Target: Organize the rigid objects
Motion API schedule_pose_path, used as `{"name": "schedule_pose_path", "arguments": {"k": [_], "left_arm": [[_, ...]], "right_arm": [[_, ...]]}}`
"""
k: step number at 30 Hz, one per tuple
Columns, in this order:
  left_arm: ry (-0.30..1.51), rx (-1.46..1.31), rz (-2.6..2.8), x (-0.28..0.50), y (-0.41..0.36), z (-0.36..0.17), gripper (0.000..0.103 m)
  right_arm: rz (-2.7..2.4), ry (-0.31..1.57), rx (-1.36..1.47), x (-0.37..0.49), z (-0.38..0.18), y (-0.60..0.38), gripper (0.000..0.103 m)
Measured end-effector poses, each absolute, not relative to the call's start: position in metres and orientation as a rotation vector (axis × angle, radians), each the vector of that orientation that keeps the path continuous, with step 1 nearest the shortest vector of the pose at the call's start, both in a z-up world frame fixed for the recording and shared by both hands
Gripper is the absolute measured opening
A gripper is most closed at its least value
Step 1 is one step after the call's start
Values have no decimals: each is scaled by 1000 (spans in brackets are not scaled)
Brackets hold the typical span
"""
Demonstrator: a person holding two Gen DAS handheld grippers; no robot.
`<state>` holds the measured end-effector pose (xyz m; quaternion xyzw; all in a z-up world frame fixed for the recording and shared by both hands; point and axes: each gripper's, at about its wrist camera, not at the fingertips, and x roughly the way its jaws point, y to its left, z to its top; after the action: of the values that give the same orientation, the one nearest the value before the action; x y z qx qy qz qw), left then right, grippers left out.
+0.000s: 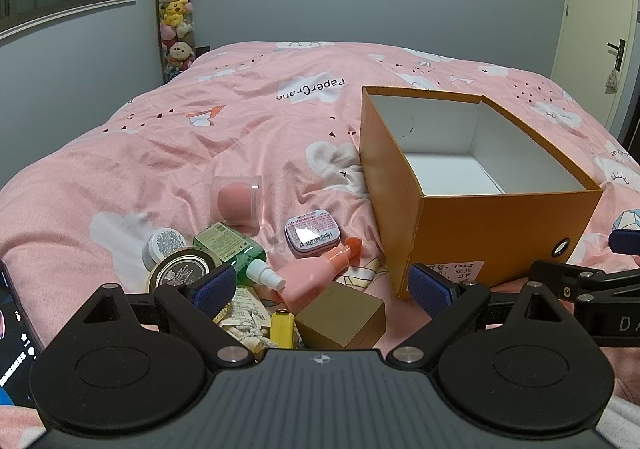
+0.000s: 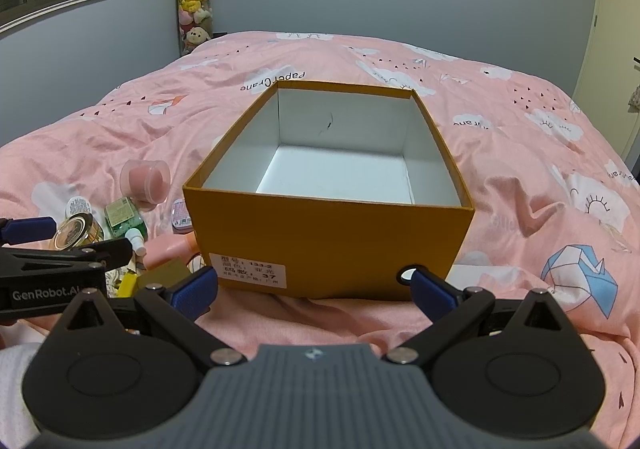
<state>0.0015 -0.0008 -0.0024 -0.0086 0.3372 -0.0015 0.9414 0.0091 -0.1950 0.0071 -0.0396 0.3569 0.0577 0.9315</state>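
While both grippers are held wide apart and empty, left gripper point(image 1: 322, 287) is poised above small toiletries point(image 1: 256, 269) on the bedspread point(image 1: 160, 153); right gripper point(image 2: 314, 291) is aimed at orange box point(image 2: 332, 237).

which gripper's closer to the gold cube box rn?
Left. The left gripper hangs open right over the gold cube box, which sits between its fingers. The right gripper is open off to the side, facing the orange shoebox.
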Motion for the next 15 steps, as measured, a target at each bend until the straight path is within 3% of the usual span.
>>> {"name": "schedule_pose_path", "arguments": {"k": [15], "left_arm": [[688, -18, -3, 2, -1, -5, 103]], "right_arm": [[119, 732, -83, 9, 7, -195, 101]]}}
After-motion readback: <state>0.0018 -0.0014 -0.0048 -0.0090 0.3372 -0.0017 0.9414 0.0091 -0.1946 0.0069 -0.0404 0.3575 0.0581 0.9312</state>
